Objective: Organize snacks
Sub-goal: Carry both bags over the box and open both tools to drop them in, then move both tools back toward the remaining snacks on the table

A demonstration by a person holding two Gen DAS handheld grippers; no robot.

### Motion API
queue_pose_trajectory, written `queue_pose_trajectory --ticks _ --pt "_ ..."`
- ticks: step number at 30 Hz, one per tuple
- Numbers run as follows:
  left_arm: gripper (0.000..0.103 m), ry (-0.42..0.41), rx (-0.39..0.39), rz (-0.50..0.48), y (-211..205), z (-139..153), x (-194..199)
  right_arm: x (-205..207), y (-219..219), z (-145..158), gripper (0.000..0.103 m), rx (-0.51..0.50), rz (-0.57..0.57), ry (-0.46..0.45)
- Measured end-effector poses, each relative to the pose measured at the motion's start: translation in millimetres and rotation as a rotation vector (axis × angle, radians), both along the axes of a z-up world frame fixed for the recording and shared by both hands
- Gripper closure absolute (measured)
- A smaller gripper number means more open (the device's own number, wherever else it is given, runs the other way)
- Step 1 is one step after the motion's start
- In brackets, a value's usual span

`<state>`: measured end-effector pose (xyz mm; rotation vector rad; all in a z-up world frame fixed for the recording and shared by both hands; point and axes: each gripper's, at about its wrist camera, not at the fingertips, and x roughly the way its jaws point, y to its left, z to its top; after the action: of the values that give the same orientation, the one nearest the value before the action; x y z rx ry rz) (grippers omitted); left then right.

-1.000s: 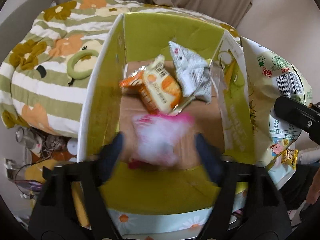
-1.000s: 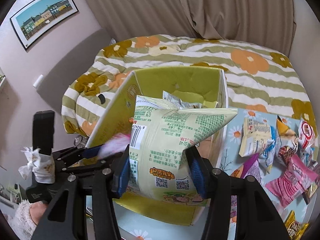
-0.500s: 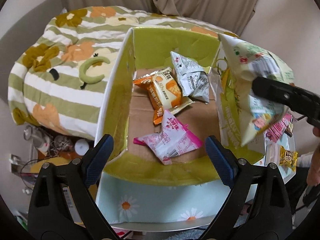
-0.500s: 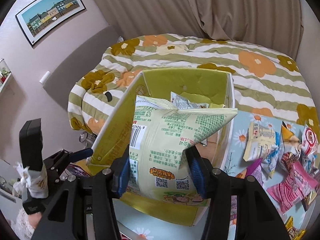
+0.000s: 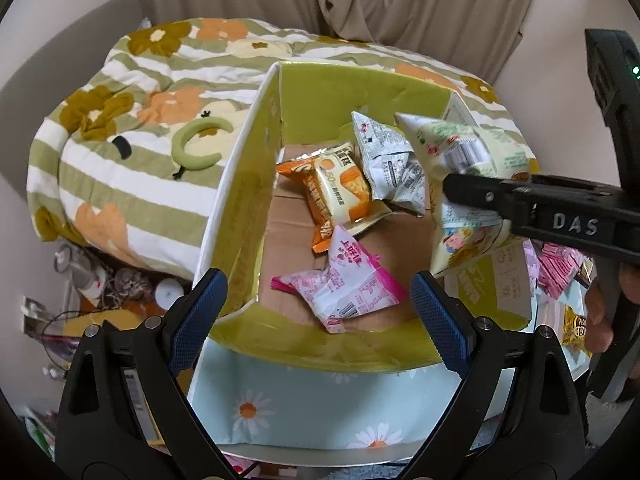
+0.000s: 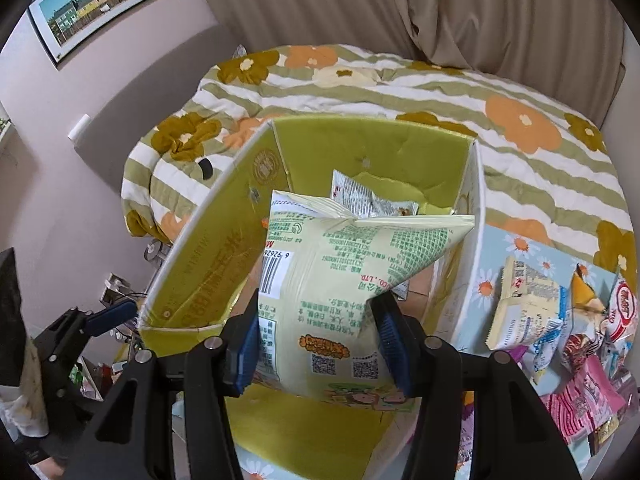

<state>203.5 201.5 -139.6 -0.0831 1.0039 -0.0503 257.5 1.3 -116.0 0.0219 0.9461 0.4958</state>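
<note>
Having dropped the pink packet [image 5: 340, 284] into the box [image 5: 256, 184], the left gripper [image 5: 316, 304] is hanging spread and empty, while the right gripper [image 6: 316, 344] is carrying its pinched pale-green bag [image 6: 336, 292] over the box, likely next in.

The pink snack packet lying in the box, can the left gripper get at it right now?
Probably yes: the left gripper is open and empty above the pink packet, which lies uncovered in the open-topped box.

A flowered striped quilt [image 6: 400, 80] is lying on the bed beyond; beige curtains [image 6: 400, 8] are hanging behind; a framed picture [image 6: 96, 4] is hanging far left.
</note>
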Motion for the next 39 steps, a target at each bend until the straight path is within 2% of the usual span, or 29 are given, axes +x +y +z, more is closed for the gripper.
queue_pose_trajectory --ticks 4,5,6,8,18,24,30,39 --pt "0.011 0.011 -0.002 0.006 1.8 -3.7 3.4 4.8 3.8 -8.4 0.05 -0.018 -0.003 -0.002" --pt "0.011 0.013 -0.001 0.007 2.0 -4.5 4.1 5.3 3.0 -10.6 0.039 -0.018 -0.01 -0.006" --pt "0.011 0.015 0.0 0.007 2.0 -5.0 5.2 5.3 2.4 -11.8 0.02 -0.015 -0.013 -0.012" --pt "0.011 0.019 0.0 0.006 3.0 -6.6 6.7 3.5 0.6 -12.4 0.002 -0.013 -0.027 -0.039" --pt "0.011 0.023 0.002 -0.007 2.3 -6.4 6.8 -4.0 -8.5 -10.4 0.001 0.013 -0.041 -0.064" --pt "0.011 -0.004 -0.005 -0.021 2.5 8.4 1.7 -18.8 -15.7 8.3 0.001 0.031 -0.065 -0.103" --pt "0.011 -0.055 0.001 -0.044 -3.1 31.1 -8.8 -47.9 -31.3 33.4 0.001 0.053 -0.114 -0.144" --pt "0.011 -0.154 -0.006 -0.143 -36.7 63.5 -32.5 -106.5 -64.5 62.7 0.001 0.049 -0.216 -0.247"
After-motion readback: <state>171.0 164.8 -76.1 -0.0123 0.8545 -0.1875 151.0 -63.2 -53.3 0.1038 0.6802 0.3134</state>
